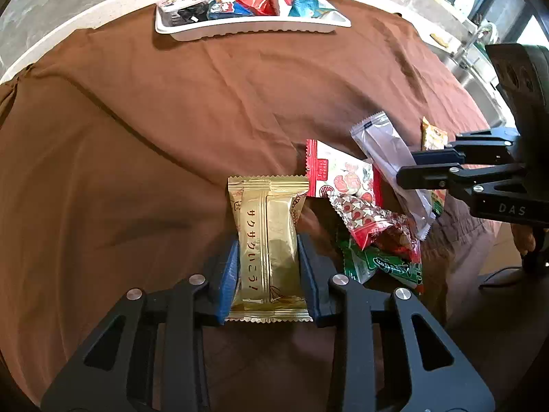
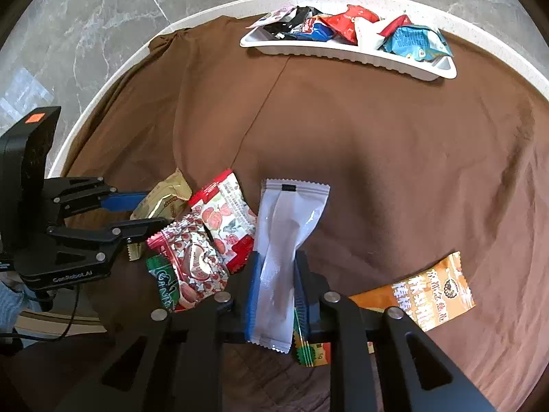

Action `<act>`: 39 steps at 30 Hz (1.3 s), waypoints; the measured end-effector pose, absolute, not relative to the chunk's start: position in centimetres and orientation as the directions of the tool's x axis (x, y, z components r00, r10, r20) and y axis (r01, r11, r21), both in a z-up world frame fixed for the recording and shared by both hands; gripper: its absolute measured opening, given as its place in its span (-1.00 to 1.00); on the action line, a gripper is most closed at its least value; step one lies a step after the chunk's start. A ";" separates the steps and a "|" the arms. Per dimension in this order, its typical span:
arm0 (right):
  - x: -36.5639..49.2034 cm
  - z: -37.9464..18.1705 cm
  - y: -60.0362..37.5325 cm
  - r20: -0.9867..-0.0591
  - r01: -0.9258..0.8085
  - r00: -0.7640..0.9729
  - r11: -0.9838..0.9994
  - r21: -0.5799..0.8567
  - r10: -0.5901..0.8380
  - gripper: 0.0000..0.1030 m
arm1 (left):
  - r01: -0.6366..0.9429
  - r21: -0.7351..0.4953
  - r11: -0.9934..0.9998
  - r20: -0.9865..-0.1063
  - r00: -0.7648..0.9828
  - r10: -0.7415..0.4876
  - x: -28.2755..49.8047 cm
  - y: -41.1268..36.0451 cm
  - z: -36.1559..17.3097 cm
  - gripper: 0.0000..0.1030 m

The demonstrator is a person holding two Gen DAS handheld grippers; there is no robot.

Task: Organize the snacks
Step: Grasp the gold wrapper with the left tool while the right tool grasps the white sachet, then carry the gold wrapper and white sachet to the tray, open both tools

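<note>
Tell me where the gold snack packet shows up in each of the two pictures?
Left wrist view: the gold snack packet is at bottom centre, pinched between the left gripper's blue fingers.
Right wrist view: it is at middle left, partly hidden behind that gripper.
Shared landmark: the white tray of snacks at the top.

Beside the white packet (image 2: 286, 261), a green-and-orange wrapper (image 2: 310, 352) lies mostly hidden under the right claw (image 2: 276, 295). The orange packet (image 2: 429, 295) is partly covered by its arm. A green packet (image 2: 161, 283) lies half buried under the starred wrapper (image 2: 192, 261).
</note>
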State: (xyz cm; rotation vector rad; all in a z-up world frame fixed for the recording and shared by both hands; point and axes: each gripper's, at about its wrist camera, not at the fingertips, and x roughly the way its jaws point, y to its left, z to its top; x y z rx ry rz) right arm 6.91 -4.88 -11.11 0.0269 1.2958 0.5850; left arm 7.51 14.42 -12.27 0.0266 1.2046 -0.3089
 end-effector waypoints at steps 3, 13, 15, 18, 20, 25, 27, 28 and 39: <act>6.9 -10.8 -5.3 -0.884 -0.392 0.151 0.848 0.357 0.442 -0.65 | 0.242 -0.159 0.957 -0.918 0.321 -0.234 7.5 14.7 -12.2 -0.42; 8.4 -9.1 -7.1 -0.835 -0.330 0.170 0.829 0.452 0.523 -0.65 | 0.212 -0.212 0.954 -0.887 0.369 -0.279 8.7 16.1 -9.3 -0.42; 9.2 -8.6 -7.7 -0.823 -0.310 0.182 0.825 0.472 0.539 -0.65 | 0.209 -0.232 0.950 -0.878 0.376 -0.297 9.3 16.3 -8.7 -0.42; 10.6 -7.8 -8.4 -0.807 -0.292 0.207 0.822 0.489 0.553 -0.65 | 0.209 -0.252 0.945 -0.862 0.395 -0.317 10.5 16.5 -7.5 -0.42; 11.7 -7.2 -9.0 -0.799 -0.283 0.225 0.822 0.494 0.557 -0.65 | 0.206 -0.263 0.943 -0.852 0.409 -0.327 11.5 16.6 -6.7 -0.42; 14.9 -5.7 -10.6 -0.780 -0.262 0.276 0.825 0.501 0.561 -0.65 | 0.204 -0.273 0.940 -0.829 0.446 -0.338 14.8 16.7 -4.8 -0.42; 16.4 -4.9 -11.0 -0.769 -0.258 0.296 0.822 0.507 0.567 -0.65 | 0.209 -0.274 0.939 -0.819 0.460 -0.341 16.4 16.7 -4.1 -0.42; 16.9 -4.7 -11.2 -0.765 -0.257 0.305 0.823 0.507 0.567 -0.65 | 0.208 -0.272 0.940 -0.817 0.466 -0.339 17.2 16.7 -3.8 -0.42; 25.6 -3.8 -10.7 -0.752 -0.250 0.357 0.832 0.494 0.554 -0.65 | 0.198 -0.275 0.941 -0.792 0.508 -0.339 27.5 16.7 -2.0 -0.42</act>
